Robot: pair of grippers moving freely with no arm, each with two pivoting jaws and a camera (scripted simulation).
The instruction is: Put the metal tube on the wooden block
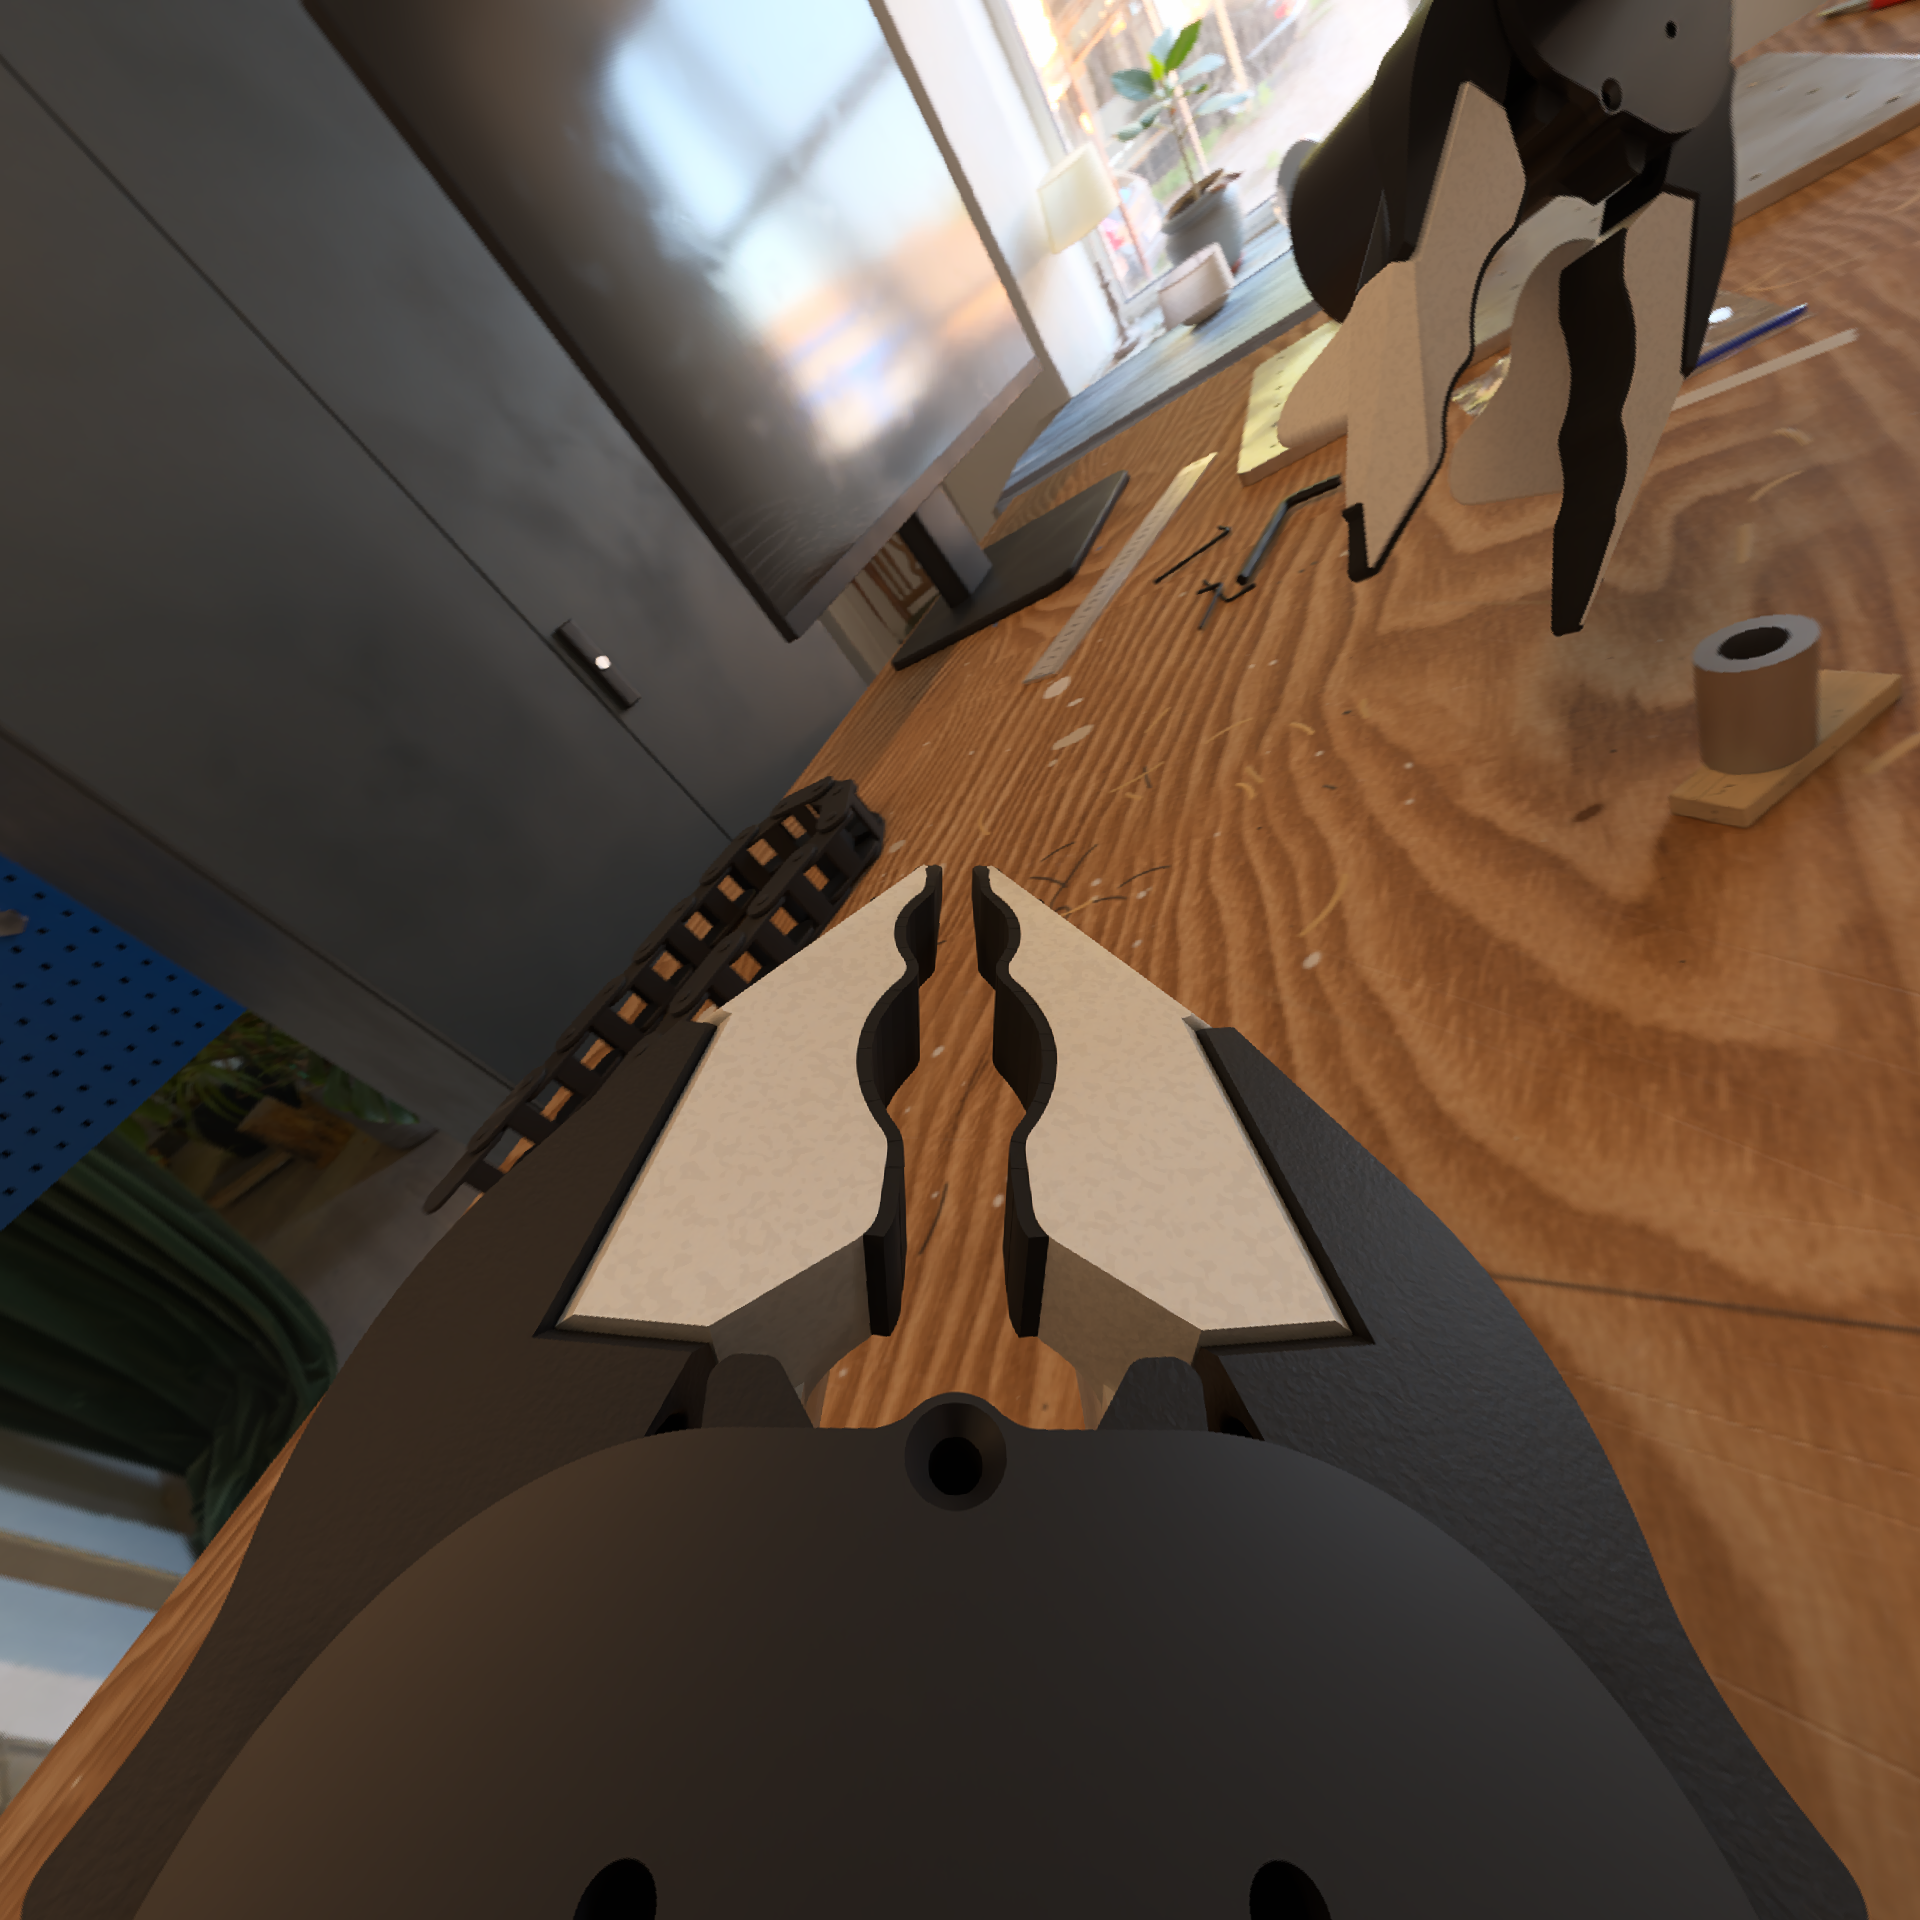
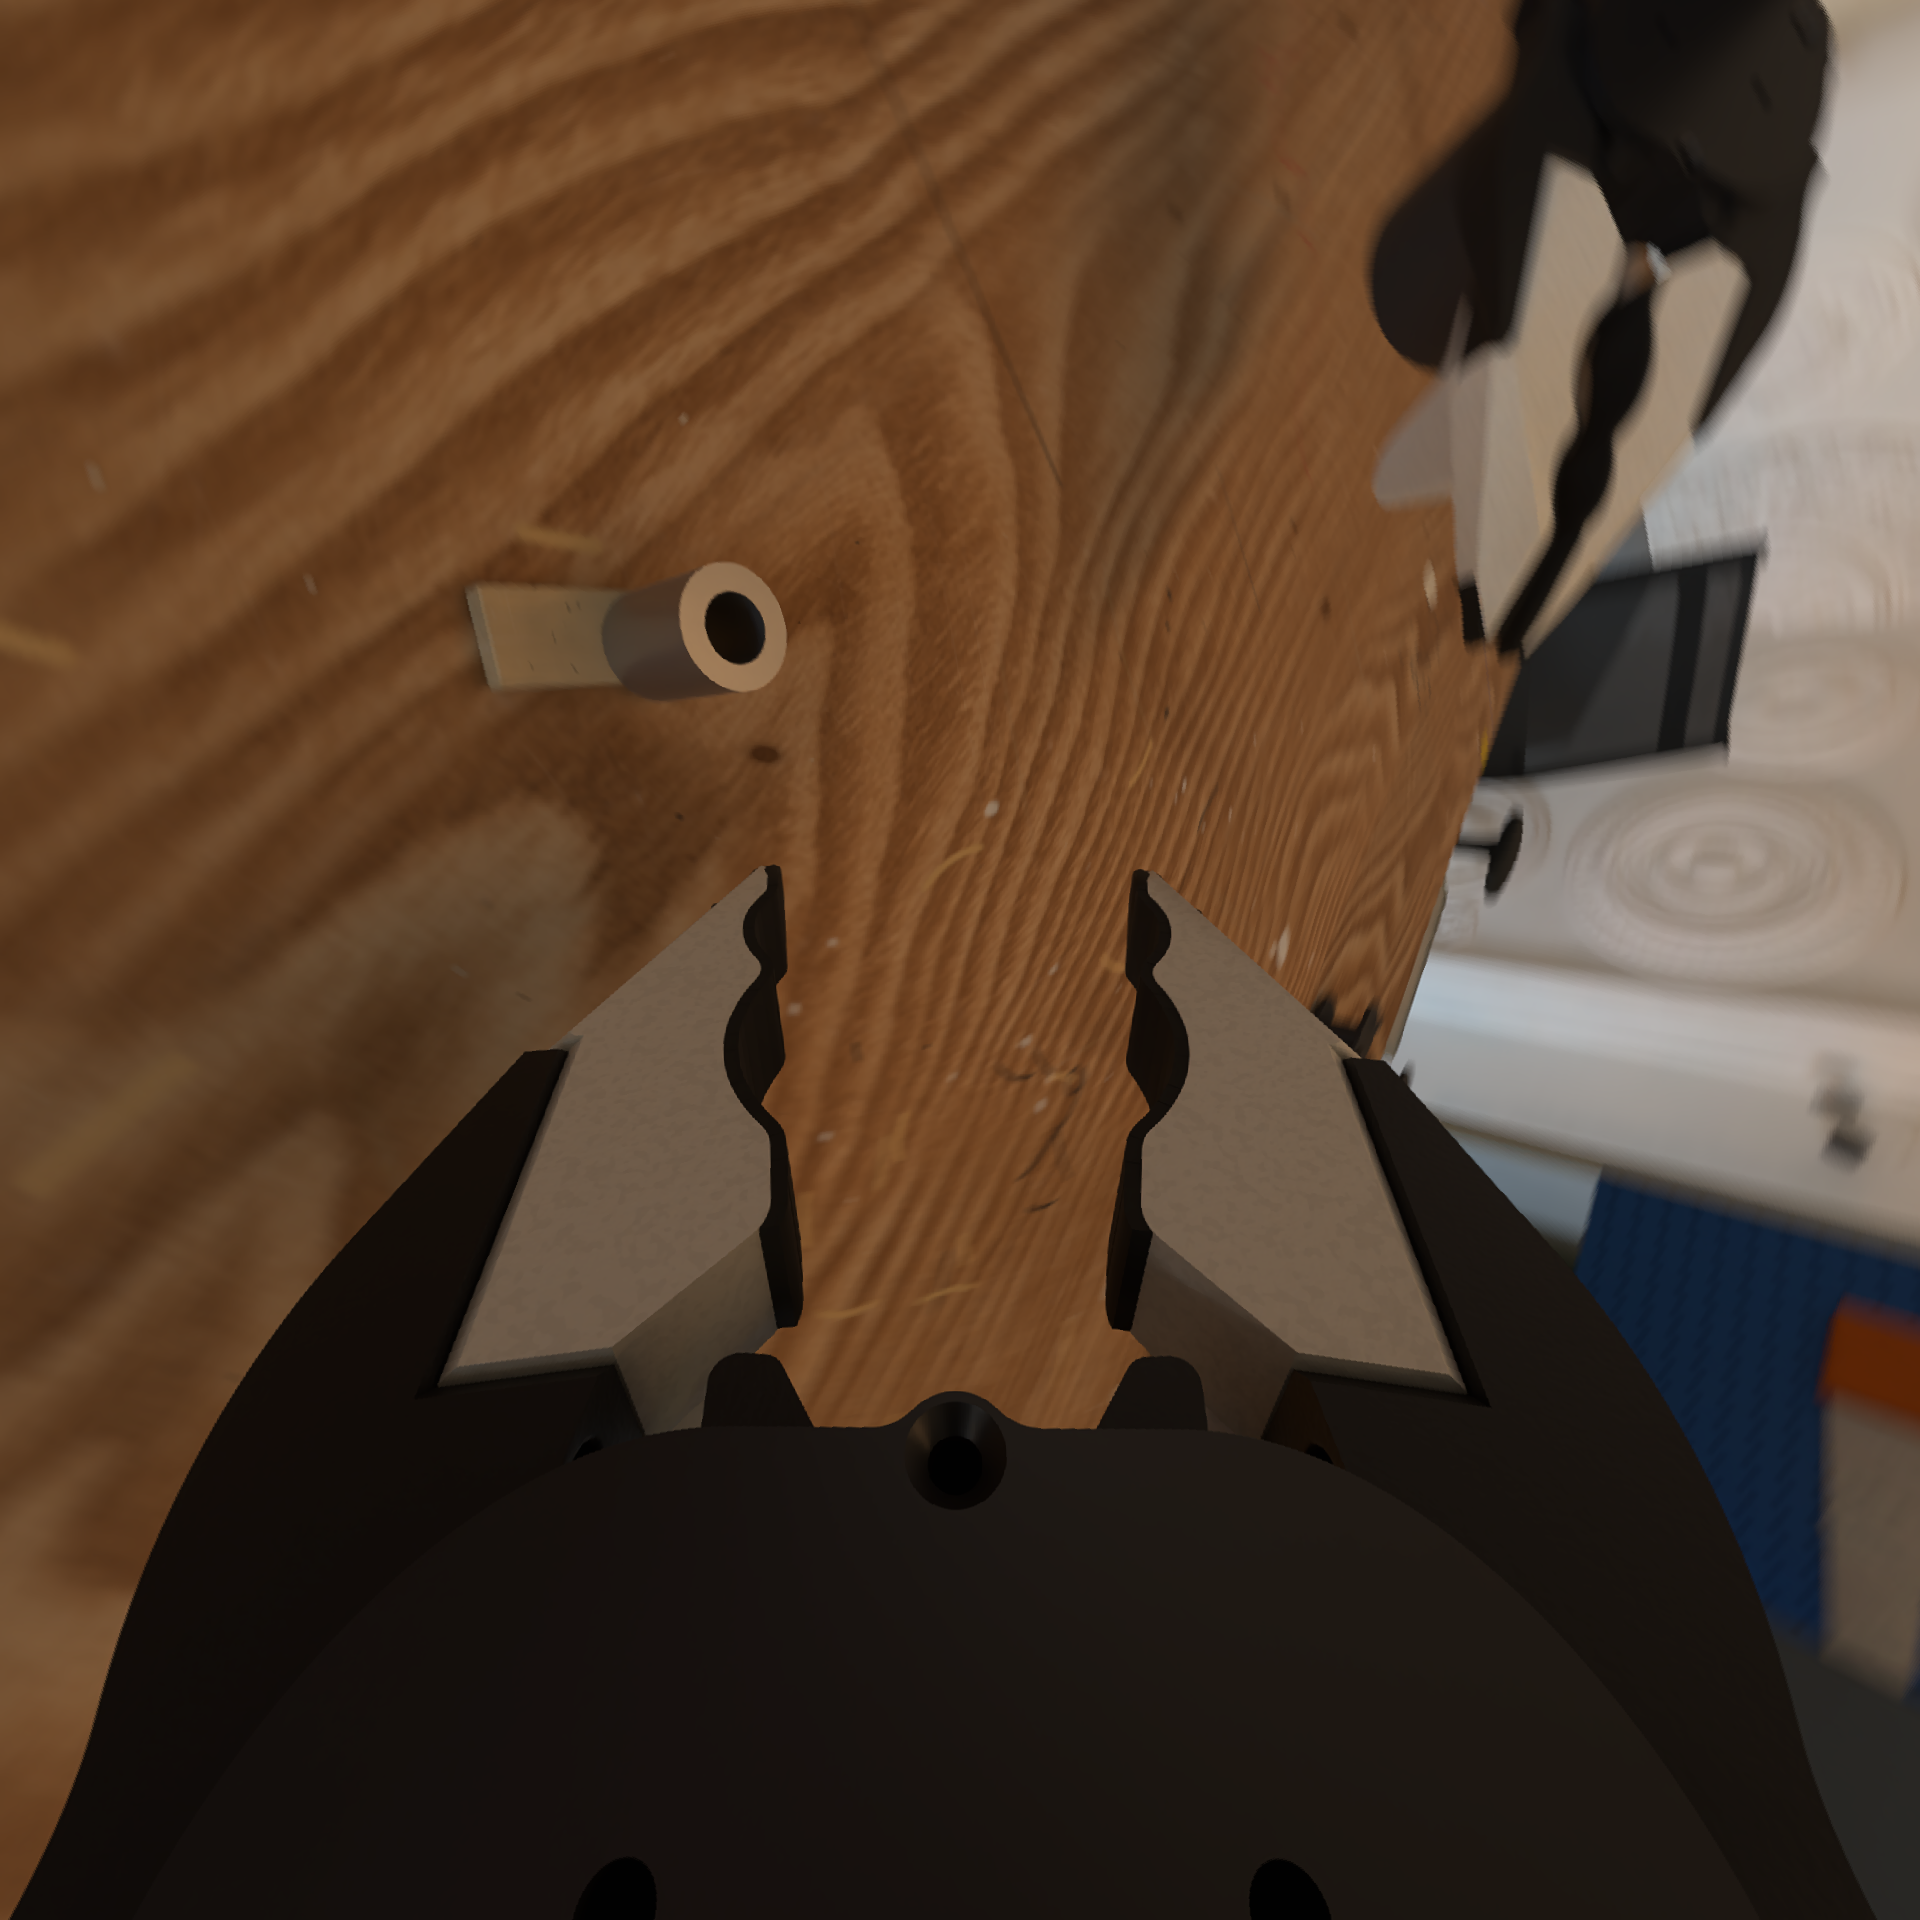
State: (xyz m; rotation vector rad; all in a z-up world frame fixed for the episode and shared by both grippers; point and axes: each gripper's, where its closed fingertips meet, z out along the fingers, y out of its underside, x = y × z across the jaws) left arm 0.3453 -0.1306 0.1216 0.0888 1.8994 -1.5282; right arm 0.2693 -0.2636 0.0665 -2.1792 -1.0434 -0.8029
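Already we see the metal tube (image 1: 1758, 694) standing upright on the wooden block (image 1: 1787, 761), which lies flat on the table (image 1: 1351, 935). Our right hand-held gripper (image 2: 956, 899) hangs above, fingers spread and holding nothing. Our left hand-held gripper (image 1: 957, 881), well apart from the tube, has its fingers almost pressed together, pinching nothing.

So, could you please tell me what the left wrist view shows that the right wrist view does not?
Only the left wrist view shows the monitor, the black cable chain, the steel ruler and the window plants. Only the right wrist view shows the tube's bore end-on, and white cabinets beyond the table edge. Both share the metal tube upright on the wooden block, the wooden table, the nearly closed left gripper and the open right gripper.
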